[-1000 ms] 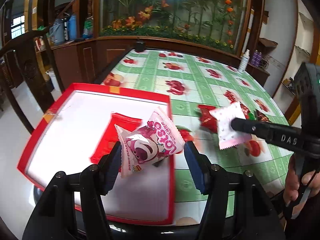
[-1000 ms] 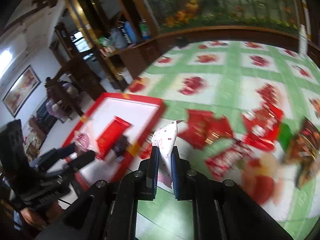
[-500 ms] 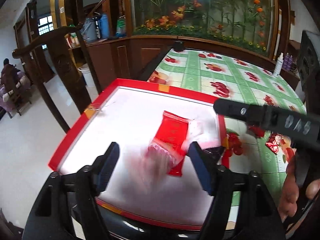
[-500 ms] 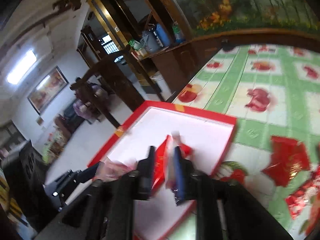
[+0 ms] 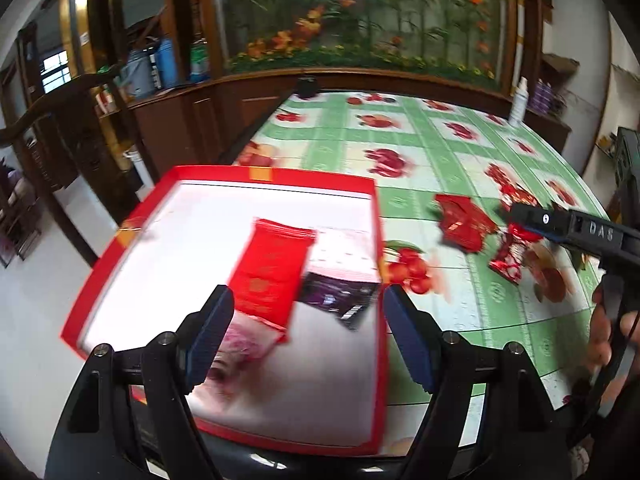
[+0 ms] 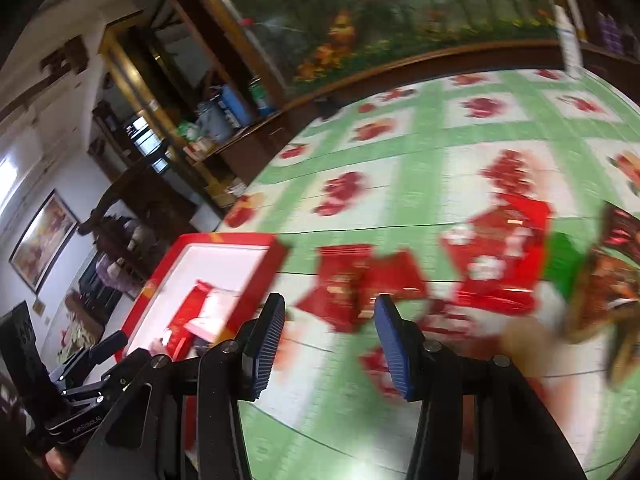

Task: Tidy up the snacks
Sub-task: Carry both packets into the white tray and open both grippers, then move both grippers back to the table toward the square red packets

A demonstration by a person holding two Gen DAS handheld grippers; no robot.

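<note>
A floral mural (image 5: 360, 20) is spanning the wall at twelve o'clock behind the bench (image 5: 420, 152), whose green-checked fruit-print cloth is catching daylight. Dark wooden cabinets (image 5: 176, 120) are lining the ten o'clock side, with blue containers (image 5: 164, 64) sitting on top. A bright window (image 5: 56, 70) is glowing at nine o'clock. A framed picture (image 6: 42, 240) is hanging on the pale wall, and pale floor tiles (image 5: 40, 280) are shining.

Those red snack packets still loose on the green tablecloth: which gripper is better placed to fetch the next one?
Probably the right gripper: open, empty, pointing at the red packets on the tablecloth. The left gripper, also open, hangs over the red tray.
</note>
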